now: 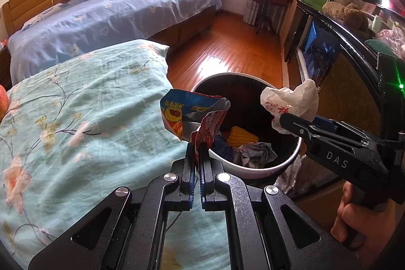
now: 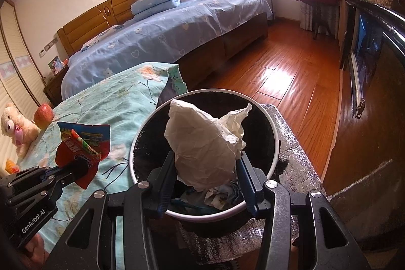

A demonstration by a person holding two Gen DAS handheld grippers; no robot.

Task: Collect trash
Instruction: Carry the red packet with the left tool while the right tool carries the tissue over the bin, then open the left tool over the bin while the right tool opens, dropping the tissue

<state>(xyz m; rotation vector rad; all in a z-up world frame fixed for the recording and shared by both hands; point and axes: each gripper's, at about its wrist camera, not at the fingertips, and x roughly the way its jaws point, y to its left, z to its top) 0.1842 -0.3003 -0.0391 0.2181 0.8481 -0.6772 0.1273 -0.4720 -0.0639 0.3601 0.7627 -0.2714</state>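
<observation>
My left gripper (image 1: 199, 143) is shut on a red and blue snack wrapper (image 1: 187, 115), held at the near-left rim of the trash bin (image 1: 253, 172). The same wrapper (image 2: 83, 143) and left gripper (image 2: 78, 168) show at the left of the right wrist view, over the floral cloth. My right gripper (image 2: 205, 166) is shut on a crumpled white paper bag (image 2: 202, 143), held right above the bin (image 2: 274, 143). From the left wrist view that white bag (image 1: 291, 103) hangs over the bin's right rim. Crumpled paper and a yellow item lie in the bin.
A surface covered in teal floral cloth (image 1: 76, 118) stands left of the bin, with an apple (image 2: 43, 115) and a teddy bear (image 2: 17, 128) on it. A blue-sheeted bed (image 1: 114, 17) is behind. A dark cabinet (image 1: 341, 62) runs along the right; wooden floor (image 2: 278, 72) lies beyond.
</observation>
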